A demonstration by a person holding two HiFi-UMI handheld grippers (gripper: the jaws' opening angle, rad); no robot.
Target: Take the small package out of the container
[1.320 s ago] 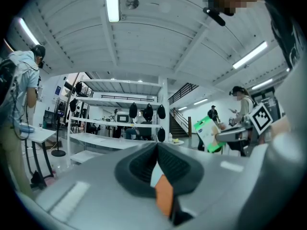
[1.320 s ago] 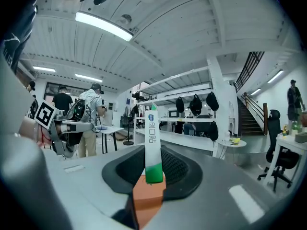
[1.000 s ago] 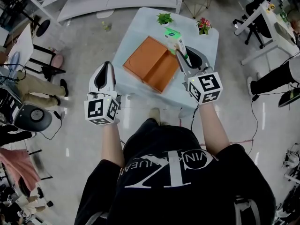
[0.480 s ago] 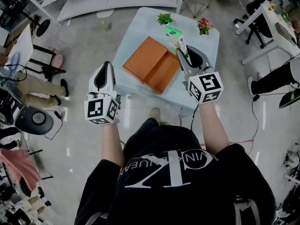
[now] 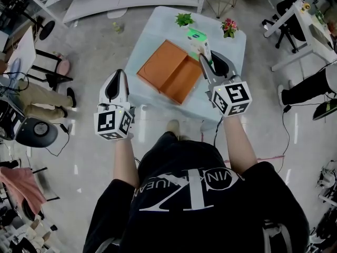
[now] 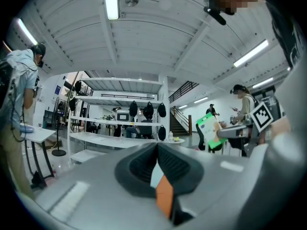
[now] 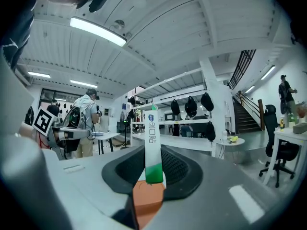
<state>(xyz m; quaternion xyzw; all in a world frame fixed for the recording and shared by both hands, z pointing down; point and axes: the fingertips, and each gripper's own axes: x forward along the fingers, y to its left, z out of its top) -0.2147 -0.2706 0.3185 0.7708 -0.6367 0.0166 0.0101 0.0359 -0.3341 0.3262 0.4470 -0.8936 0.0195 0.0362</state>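
gripping the small package (image 5: 197,40) by its lower edge, the right gripper (image 5: 206,62) holds it up clear of the pale blue table (image 5: 152,30), as seen from the head view. the jaws are partly closed, with their pads pressed on the two flat faces of the package. in the right gripper view the package stands upright and edge-on between them, white above and green at the bottom, with blue print on its thin side. it is out of the orange container (image 5: 169,70) and sits just past that box's far right corner, not touching it.

the container lies open on the table, turned at an angle, and looks like two shallow orange halves side by side. what may lie inside them cannot be made out. a small green plant (image 5: 184,20) and a pot of pink flowers (image 5: 229,28) stand at the table's far edge, beyond the package and apart from it.

the left gripper (image 5: 118,76) is held off the table's near left corner, over the floor, well apart from the container. its jaws are drawn together with nothing between the pads. the left gripper view shows only a thin slice of orange and pale surface below where they meet.

the person wears a black t-shirt (image 5: 195,194) with white lettering, and both bare forearms reach forward. the marker cube of each gripper sits just ahead of the wrists. other people stand and sit around the room's edges.
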